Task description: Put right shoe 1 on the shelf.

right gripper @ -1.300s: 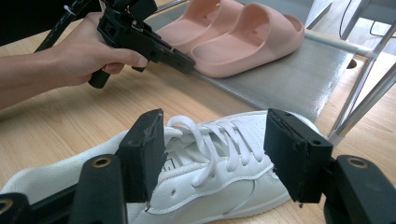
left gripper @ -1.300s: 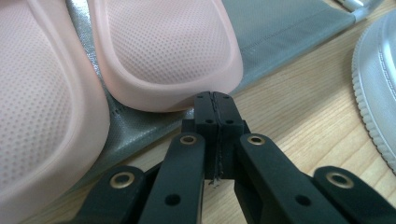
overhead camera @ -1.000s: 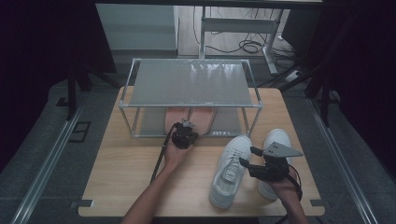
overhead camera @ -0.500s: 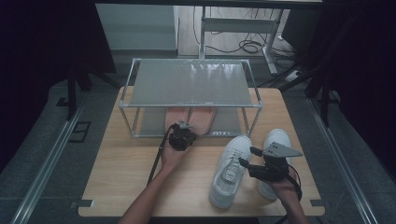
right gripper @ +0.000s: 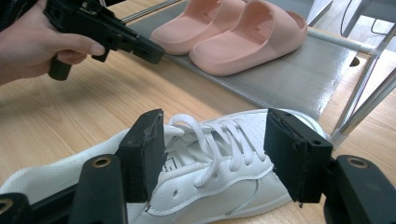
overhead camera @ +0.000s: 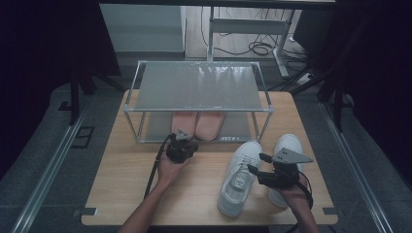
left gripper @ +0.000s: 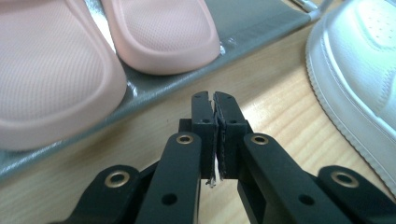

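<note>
Wooden table (overhead camera: 121,194), white sneaker (overhead camera: 239,177) toe toward rack (lengthwise), right gripper (overhead camera: 253,171) spread astride, left gripper (overhead camera: 180,141) pinched empty.

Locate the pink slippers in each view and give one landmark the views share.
High view: pink slippers centre, on the rack's lower shelf.
Left gripper view: upper left, above the shut jaws.
Right gripper view: top centre.
Shared landmark: white sneaker.

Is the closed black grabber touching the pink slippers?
Apart. In the left gripper view, the left gripper has its jaws shut, with a strip of bare wooden table and grey shelf edge between it and the pink foam slippers.
</note>
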`<state>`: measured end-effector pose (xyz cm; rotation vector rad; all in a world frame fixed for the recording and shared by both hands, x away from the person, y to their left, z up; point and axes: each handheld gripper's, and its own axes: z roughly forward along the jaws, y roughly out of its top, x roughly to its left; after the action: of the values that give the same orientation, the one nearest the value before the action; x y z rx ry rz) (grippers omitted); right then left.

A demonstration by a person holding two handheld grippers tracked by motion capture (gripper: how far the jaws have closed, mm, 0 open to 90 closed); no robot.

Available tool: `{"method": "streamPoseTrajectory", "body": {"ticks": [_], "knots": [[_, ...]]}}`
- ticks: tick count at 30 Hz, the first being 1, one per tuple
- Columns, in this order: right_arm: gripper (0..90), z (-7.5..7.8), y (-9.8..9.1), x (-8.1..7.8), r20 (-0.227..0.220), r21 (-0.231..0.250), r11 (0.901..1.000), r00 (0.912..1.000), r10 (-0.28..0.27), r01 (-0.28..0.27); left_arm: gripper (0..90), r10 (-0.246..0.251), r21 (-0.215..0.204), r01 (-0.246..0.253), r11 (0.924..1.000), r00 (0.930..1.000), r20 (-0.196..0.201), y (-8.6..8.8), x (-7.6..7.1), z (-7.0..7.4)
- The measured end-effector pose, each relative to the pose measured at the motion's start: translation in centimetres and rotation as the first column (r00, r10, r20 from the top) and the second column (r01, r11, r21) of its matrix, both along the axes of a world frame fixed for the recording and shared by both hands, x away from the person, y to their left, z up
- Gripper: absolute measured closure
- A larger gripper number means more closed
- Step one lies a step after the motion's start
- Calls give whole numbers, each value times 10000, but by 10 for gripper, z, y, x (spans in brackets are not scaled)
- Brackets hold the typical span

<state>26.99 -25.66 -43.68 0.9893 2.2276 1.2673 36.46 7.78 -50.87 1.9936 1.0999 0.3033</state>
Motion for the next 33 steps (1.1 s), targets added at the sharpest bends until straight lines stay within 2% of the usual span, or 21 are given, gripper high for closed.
{"method": "streamPoseTrajectory", "body": {"ticks": [20,33], "knots": [[382,-3,3,1,-84,-102,9999,10000,47,-48,862,191,-236,-198,9995,9994,-279,48,-42,-11],[381,-4,4,1,-128,-122,9999,9999,66,-68,852,136,-102,-139,9999,9994,-312,74,-66,-11]]}}
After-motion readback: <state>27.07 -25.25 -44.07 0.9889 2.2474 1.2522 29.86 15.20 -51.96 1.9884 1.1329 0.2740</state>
